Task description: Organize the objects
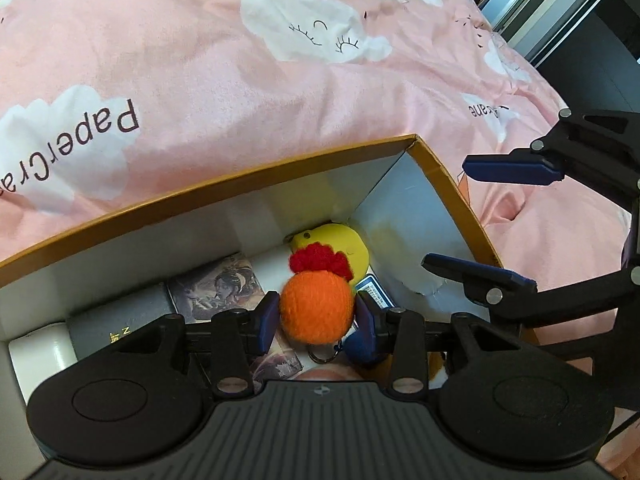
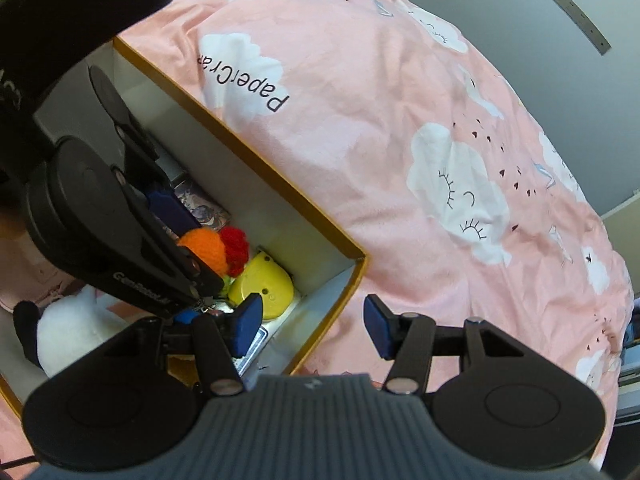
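Note:
My left gripper [image 1: 318, 318] is shut on an orange knitted ball toy [image 1: 316, 308] with a red crest and a metal key ring under it. It holds the toy inside the open cardboard box [image 1: 248, 168], just above a yellow chick-shaped toy [image 1: 340, 240] in the box's far corner. The right wrist view shows the same orange toy [image 2: 204, 248] and the yellow toy [image 2: 260, 292]. My right gripper [image 2: 314, 326] is open with nothing between its blue pads [image 2: 248, 320], and it hovers over the box's corner rim [image 2: 352, 280]. In the left wrist view it hangs to the right of the box.
The box lies on a bed with a pink cloud-print quilt [image 1: 280, 80]. Inside it are picture cards [image 1: 224, 284], a grey case [image 1: 120, 320], a white roll [image 1: 40, 356] and a blue-edged card [image 1: 376, 292]. A white plush [image 2: 72, 328] lies at the box's near end.

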Demonstrator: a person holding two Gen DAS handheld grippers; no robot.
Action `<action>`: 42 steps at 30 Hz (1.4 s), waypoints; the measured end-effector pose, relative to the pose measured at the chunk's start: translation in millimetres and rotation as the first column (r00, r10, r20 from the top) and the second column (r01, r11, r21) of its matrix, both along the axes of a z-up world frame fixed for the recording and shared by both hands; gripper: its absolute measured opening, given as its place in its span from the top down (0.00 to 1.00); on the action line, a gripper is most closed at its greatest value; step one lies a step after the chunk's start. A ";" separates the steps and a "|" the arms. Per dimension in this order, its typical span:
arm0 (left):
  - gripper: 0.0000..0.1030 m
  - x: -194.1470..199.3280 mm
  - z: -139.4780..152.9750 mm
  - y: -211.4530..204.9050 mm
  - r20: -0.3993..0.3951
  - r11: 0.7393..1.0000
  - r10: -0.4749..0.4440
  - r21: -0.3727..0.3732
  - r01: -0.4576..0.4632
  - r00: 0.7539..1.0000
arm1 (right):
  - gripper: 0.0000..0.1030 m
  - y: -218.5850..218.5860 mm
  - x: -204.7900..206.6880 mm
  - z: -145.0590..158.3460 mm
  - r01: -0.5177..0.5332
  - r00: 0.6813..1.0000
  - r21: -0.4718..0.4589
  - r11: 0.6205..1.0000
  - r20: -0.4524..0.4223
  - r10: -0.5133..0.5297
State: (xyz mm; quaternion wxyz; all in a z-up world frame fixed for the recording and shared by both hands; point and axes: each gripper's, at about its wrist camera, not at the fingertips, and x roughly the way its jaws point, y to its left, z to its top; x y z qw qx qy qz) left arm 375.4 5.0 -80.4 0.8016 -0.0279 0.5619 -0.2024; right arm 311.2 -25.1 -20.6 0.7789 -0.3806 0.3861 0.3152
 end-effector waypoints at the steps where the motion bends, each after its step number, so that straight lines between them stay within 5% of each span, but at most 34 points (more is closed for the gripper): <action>1: 0.55 0.2 -0.5 -0.8 0.006 1.000 0.004 0.007 -0.004 1.000 | 0.45 -0.2 -0.6 0.1 0.003 1.000 0.004 1.000 0.002 -0.003; 10: 0.55 -14.6 15.6 0.4 0.054 0.998 0.026 0.057 -0.029 0.998 | 0.44 2.8 8.5 -10.3 0.026 0.999 0.051 0.998 -0.026 -0.025; 17: 0.55 -59.3 69.8 3.8 0.198 0.990 0.048 0.118 -0.072 0.979 | 0.40 -4.9 -25.9 25.2 0.033 0.999 0.117 0.993 -0.016 -0.031; 23: 0.55 -112.4 123.9 3.9 0.343 0.980 0.059 0.159 -0.120 0.937 | 0.35 -12.0 -69.4 65.1 0.011 0.999 0.180 0.984 0.028 -0.016; 27: 0.55 -147.3 158.8 5.6 0.441 0.972 0.088 0.157 -0.173 0.893 | 0.31 -19.7 -98.9 91.7 0.029 0.999 0.256 0.966 0.029 -0.038; 29: 0.55 -165.1 172.5 8.3 0.503 0.967 0.100 0.153 -0.202 0.859 | 0.20 -25.4 -110.9 103.4 0.058 0.998 0.321 0.945 0.016 -0.066; 39: 0.55 -239.3 201.5 19.1 0.722 0.923 0.218 0.067 -0.379 0.657 | 0.11 -55.4 -170.6 118.6 0.228 0.954 0.649 0.726 0.000 -0.300; 42: 0.52 -257.0 194.0 23.7 0.731 0.903 0.260 0.046 -0.427 0.630 | 0.08 -62.5 -189.0 109.3 0.254 0.937 0.692 0.676 -0.002 -0.350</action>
